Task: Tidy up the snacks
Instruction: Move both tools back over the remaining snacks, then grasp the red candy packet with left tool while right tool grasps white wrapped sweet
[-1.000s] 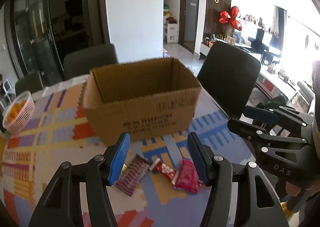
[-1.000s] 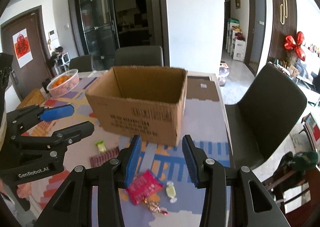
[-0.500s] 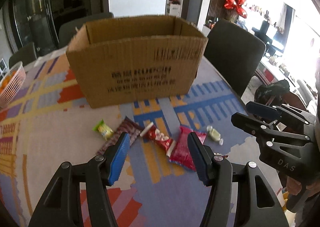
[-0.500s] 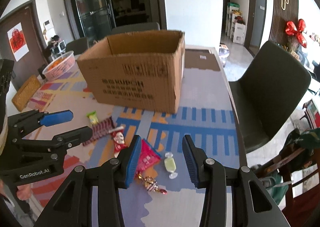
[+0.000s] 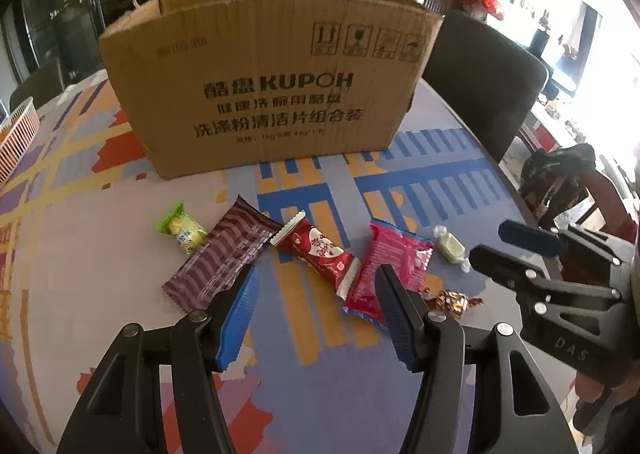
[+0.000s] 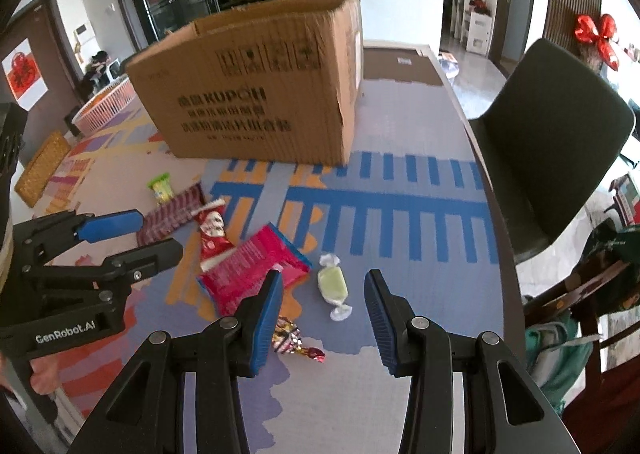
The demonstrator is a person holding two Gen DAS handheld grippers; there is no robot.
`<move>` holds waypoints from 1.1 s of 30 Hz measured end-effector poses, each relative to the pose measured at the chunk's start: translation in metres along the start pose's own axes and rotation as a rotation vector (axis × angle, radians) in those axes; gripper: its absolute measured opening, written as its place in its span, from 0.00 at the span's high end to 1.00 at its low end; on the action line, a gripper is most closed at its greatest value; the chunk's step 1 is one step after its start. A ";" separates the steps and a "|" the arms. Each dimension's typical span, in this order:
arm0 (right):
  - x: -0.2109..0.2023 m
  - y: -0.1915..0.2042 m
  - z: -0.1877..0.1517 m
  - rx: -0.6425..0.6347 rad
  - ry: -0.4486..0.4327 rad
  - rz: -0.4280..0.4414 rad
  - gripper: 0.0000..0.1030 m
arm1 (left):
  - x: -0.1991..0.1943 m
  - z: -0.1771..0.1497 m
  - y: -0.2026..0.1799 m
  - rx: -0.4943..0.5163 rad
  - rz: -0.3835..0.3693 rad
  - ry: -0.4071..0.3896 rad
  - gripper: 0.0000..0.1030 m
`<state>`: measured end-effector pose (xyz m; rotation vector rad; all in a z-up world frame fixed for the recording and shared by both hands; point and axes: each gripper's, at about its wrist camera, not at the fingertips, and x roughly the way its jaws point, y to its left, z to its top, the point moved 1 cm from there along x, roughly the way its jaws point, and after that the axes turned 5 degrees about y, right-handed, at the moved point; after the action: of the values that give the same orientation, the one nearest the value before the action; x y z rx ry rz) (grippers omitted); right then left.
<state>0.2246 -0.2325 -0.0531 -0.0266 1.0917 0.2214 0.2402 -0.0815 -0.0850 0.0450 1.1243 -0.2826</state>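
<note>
The left gripper (image 5: 316, 310) and the right gripper (image 6: 322, 308) both have their jaws open and hold nothing. Just under them, the snacks (image 5: 316, 250) lie in a row on the desk (image 5: 80, 294). The cardboard box (image 5: 272, 94) stands behind the snacks.

pale green candy (image 6: 332, 283) lies on the table (image 6: 400, 374) ahead of the right gripper (image 6: 323, 294), jaws apart.
</note>
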 end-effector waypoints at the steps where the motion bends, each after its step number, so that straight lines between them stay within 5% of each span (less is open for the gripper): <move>1: 0.003 -0.001 0.000 0.005 0.009 0.000 0.58 | 0.004 0.001 0.001 -0.011 -0.010 0.006 0.43; 22: 0.043 -0.007 0.001 0.004 0.079 0.000 0.62 | 0.057 0.019 0.003 -0.075 -0.025 0.099 0.52; 25: 0.046 -0.004 0.002 -0.004 0.081 0.004 0.65 | 0.059 0.022 0.003 -0.071 -0.018 0.101 0.57; 29: 0.050 0.000 0.003 -0.018 0.081 -0.003 0.70 | 0.060 0.026 0.005 -0.058 0.008 0.103 0.77; 33: 0.052 0.002 0.005 -0.029 0.078 -0.024 0.79 | 0.059 0.027 0.009 -0.048 -0.003 0.104 0.78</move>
<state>0.2515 -0.2208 -0.0969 -0.0747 1.1649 0.2166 0.2901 -0.0890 -0.1266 0.0153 1.2337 -0.2579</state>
